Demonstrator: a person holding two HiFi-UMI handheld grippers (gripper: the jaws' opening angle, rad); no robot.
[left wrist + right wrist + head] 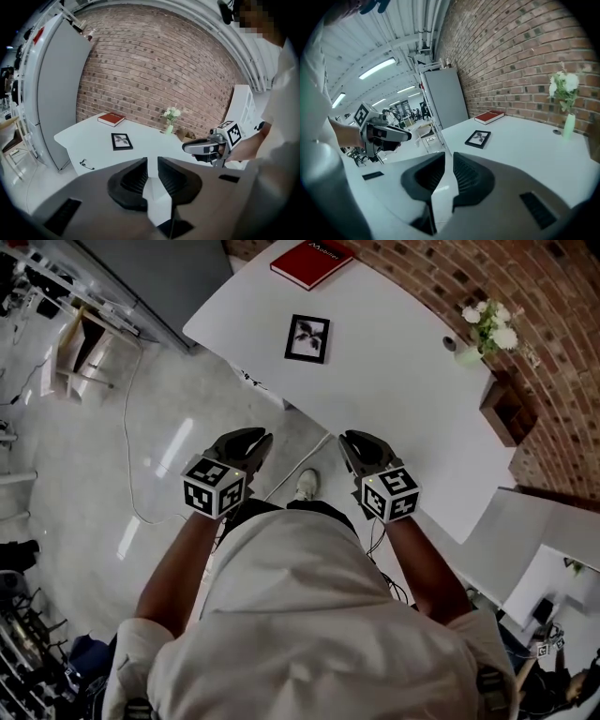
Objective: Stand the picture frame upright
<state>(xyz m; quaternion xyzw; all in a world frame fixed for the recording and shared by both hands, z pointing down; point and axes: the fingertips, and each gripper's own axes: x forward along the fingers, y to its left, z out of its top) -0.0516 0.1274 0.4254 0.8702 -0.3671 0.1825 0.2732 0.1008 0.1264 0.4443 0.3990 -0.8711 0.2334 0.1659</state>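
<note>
1. My left gripper (246,444) hangs off the near edge of the white table (403,381), over the floor and short of the work. Its own view shows the jaws slightly apart, a slim gap with nothing in it. I judge it is carried that way only because there is nothing to grip yet.
2. The picture frame (307,338) lies flat on its back, glass up, toward the far side of the table and well apart from both grippers. It sits roughly on the line between them, so either one could reach in. Nothing has been stood up yet, so I judge the task not begun.
3. The red book (312,261) lies flat just beyond the frame near the far edge, close but not touching. It should not get in the way of a lift.
4. My right gripper (364,448) hovers at the near table edge, level with the left. Its jaws are also a little spread and empty, pointing toward the frame.
5. The vase of white flowers (487,329) stands at the far right by the brick wall, well clear of the frame. I would mind it only on a wide sweep.
</note>
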